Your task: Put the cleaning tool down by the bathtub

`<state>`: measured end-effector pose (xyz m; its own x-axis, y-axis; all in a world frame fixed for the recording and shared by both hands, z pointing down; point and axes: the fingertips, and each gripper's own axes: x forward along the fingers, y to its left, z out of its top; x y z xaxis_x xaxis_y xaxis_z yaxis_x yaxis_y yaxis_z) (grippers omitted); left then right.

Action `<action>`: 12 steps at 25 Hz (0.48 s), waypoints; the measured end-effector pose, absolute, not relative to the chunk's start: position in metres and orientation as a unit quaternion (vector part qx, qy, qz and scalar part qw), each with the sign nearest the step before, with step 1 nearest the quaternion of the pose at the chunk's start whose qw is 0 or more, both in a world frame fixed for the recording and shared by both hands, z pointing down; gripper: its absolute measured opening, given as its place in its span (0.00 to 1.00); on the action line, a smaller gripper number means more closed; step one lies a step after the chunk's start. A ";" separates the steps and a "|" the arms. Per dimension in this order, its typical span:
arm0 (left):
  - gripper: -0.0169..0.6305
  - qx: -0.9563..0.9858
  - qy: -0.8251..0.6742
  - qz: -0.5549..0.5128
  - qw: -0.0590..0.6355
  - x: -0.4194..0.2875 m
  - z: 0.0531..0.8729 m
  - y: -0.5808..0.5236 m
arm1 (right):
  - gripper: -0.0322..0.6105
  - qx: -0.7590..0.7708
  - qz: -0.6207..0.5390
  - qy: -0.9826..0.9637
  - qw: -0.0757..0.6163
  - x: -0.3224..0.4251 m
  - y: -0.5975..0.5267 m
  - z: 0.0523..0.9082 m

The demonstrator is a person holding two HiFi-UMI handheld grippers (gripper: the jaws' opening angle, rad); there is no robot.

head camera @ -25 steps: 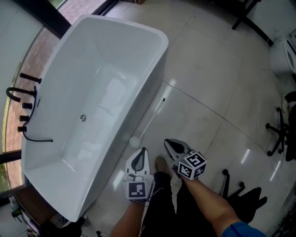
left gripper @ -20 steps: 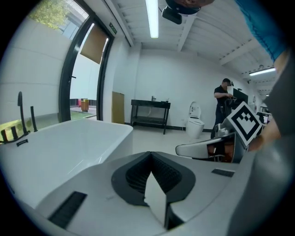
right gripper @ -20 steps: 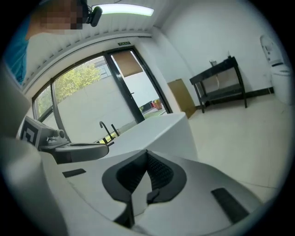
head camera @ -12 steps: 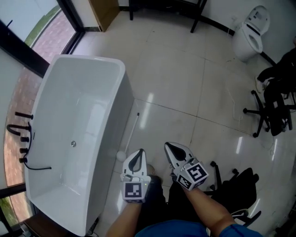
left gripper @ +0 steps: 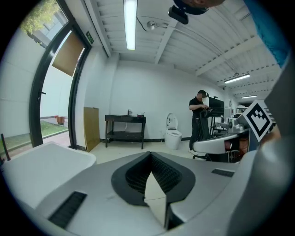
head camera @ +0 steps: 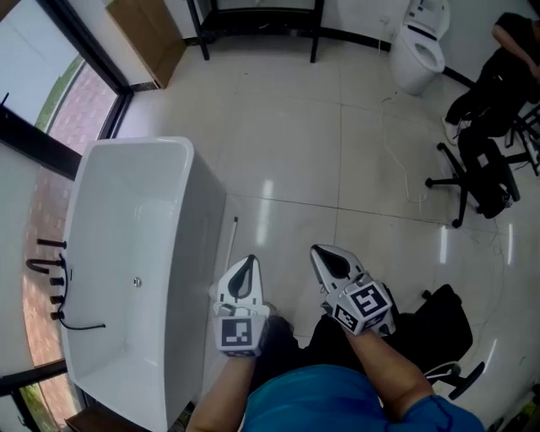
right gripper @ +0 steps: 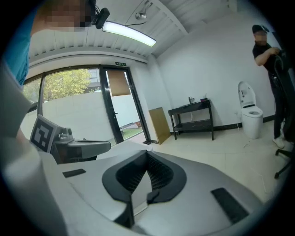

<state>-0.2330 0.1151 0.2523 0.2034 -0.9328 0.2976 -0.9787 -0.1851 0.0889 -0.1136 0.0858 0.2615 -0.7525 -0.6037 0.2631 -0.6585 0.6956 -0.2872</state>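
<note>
A white bathtub (head camera: 126,278) fills the left of the head view. The cleaning tool (head camera: 230,240), a thin white stick, lies on the tiled floor right along the tub's side; its lower end is hidden behind my left gripper (head camera: 246,265). That gripper is held above the floor, shut and empty, with its jaws pressed together (left gripper: 150,159). My right gripper (head camera: 331,256) hovers to the right of it, also shut with nothing in it (right gripper: 147,159). Neither gripper touches the tool.
A toilet (head camera: 419,42), a black table (head camera: 253,17) and a wooden board (head camera: 148,38) stand along the far wall. An office chair (head camera: 485,173) and a person (head camera: 515,42) are at the right. Black taps (head camera: 51,270) sit on the tub's left rim.
The head view has risen and swung toward the room, so the tub looks smaller and more floor shows. Both grippers stay shut and empty; the tool stays on the floor by the tub.
</note>
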 end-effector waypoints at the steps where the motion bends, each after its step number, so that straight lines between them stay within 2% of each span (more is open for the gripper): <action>1: 0.03 0.769 -0.620 0.088 0.125 -0.217 0.242 0.112 | 0.05 0.344 0.177 -0.919 0.075 -0.100 0.084 0.249; 7: 0.03 0.798 -0.590 0.078 0.095 -0.122 0.192 0.086 | 0.05 0.363 0.140 -0.919 0.068 -0.020 0.062 0.177; 12: 0.03 0.826 -0.556 0.069 0.065 -0.054 0.157 0.081 | 0.05 0.397 0.129 -0.907 0.057 0.041 0.057 0.149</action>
